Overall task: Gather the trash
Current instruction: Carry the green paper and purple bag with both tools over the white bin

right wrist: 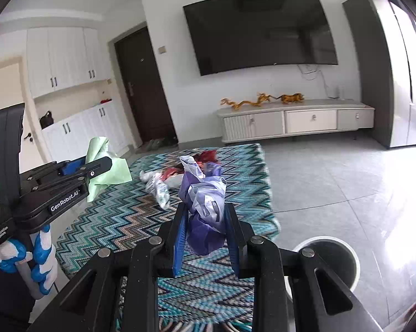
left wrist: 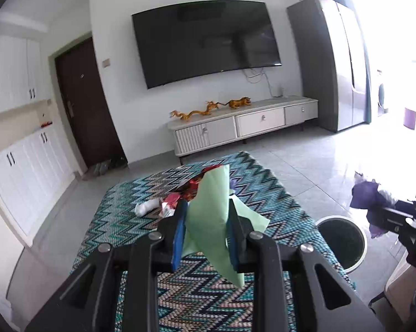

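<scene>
red wrapper half hidden, bin partly hidden

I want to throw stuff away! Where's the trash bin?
The trash bin stands on the floor at the lower right in both views, beside the zigzag cloth's right edge, below the right gripper.

Zigzag-patterned table cover with white wrappers and apparently red packaging on it.

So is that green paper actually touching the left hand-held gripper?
Touching. The left wrist view shows the green paper pinched between both blue pads of the left hand-held gripper; the right wrist view agrees.
</scene>
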Tool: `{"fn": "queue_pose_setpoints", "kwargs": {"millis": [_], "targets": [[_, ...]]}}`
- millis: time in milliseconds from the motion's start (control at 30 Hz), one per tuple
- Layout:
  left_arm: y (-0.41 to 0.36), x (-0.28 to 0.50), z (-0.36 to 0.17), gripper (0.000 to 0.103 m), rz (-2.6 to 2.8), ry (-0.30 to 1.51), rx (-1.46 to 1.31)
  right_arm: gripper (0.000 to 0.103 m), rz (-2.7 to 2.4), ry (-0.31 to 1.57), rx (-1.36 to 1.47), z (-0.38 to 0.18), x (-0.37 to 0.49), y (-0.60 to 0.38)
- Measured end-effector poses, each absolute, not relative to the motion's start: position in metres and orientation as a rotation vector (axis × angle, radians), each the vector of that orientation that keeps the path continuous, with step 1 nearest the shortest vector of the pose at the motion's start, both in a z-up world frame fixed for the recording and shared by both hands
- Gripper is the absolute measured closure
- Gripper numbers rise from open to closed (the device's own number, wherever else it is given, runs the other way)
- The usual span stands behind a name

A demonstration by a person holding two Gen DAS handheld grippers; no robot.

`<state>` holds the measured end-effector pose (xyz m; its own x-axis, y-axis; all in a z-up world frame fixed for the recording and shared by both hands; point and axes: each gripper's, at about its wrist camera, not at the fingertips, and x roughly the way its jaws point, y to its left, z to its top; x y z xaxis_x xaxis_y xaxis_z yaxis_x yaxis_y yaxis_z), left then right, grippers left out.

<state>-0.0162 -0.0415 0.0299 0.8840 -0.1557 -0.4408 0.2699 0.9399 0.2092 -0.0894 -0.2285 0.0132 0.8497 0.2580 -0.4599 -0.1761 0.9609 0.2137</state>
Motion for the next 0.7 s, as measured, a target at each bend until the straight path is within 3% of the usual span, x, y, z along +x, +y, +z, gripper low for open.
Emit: {"fn": "queue_pose_setpoints", "kwargs": {"millis": [700], "targets": [[-0.178,0.023,-0.013,0.076,-0.401,0.556,0.447,0.078,0.005,0.534,0.316,-0.039,-0.086,-0.332]]}}
